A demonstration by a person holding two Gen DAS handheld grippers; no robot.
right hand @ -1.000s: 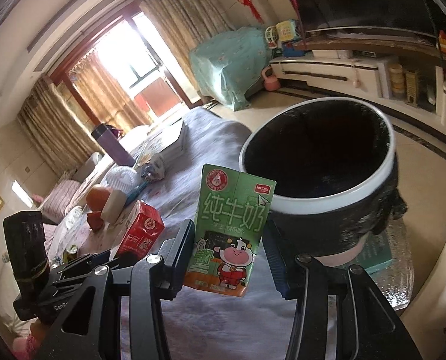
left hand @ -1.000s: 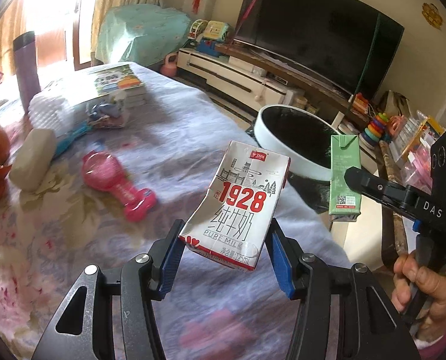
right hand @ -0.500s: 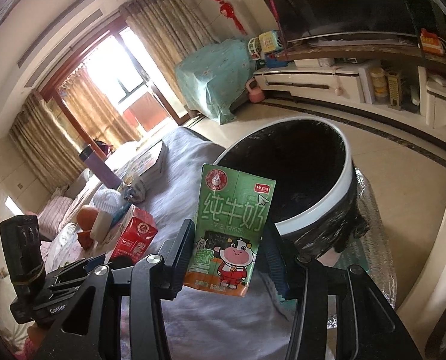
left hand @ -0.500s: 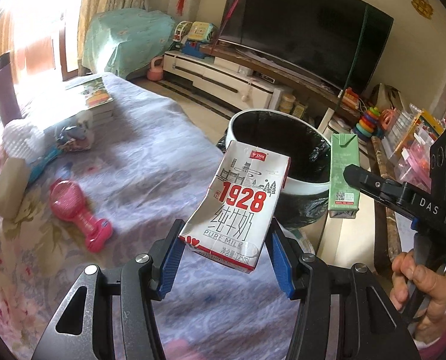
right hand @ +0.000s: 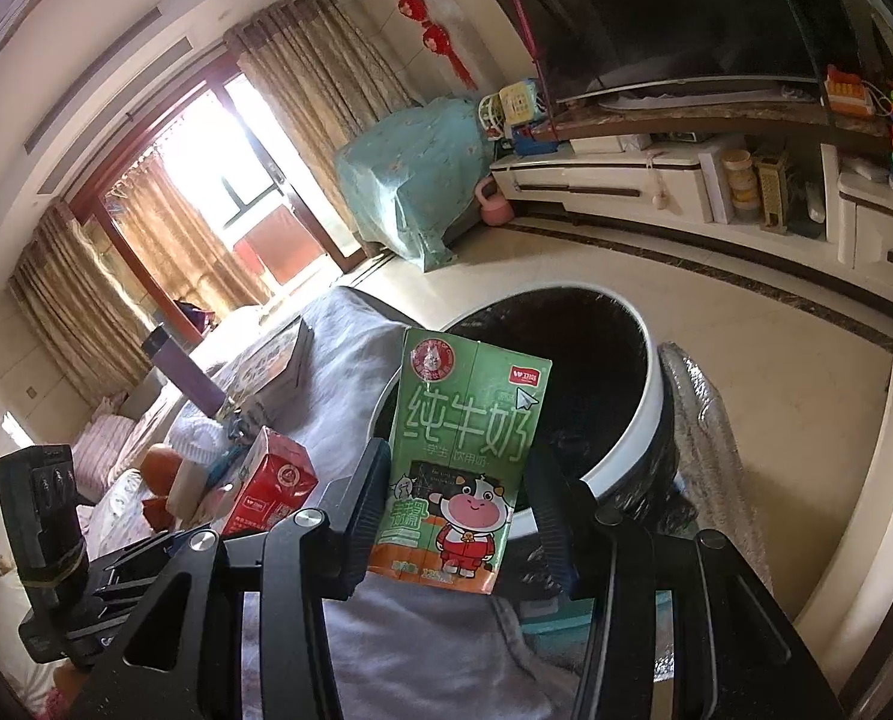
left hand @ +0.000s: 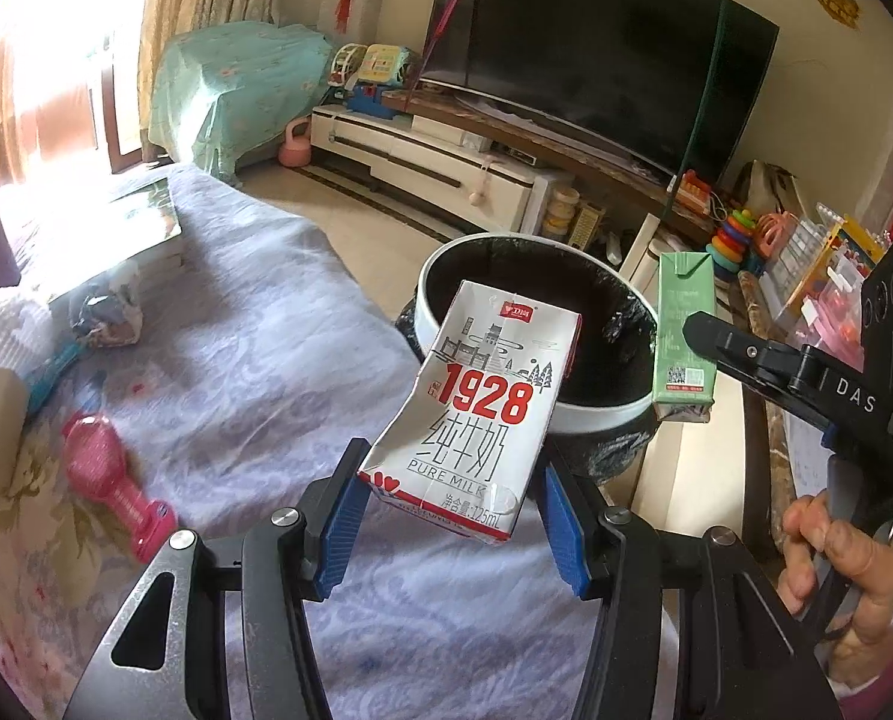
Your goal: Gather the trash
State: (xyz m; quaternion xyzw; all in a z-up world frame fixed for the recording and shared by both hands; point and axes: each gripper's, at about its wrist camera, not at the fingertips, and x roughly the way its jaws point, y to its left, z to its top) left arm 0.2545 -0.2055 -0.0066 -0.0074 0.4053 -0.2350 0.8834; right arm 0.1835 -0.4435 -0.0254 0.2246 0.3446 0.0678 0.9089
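Standing upright, green carton (right hand: 458, 468) and white carton (left hand: 476, 426) sit clamped in each gripper.

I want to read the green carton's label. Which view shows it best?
The right wrist view: the green carton faces the camera, printed front showing. The left wrist view shows only its narrow side.

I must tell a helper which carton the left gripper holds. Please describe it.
Find the white-rimmed black bin beside the bed. Before it, the left gripper holds a white milk carton, dented, with red "1928"; the other carton is green.
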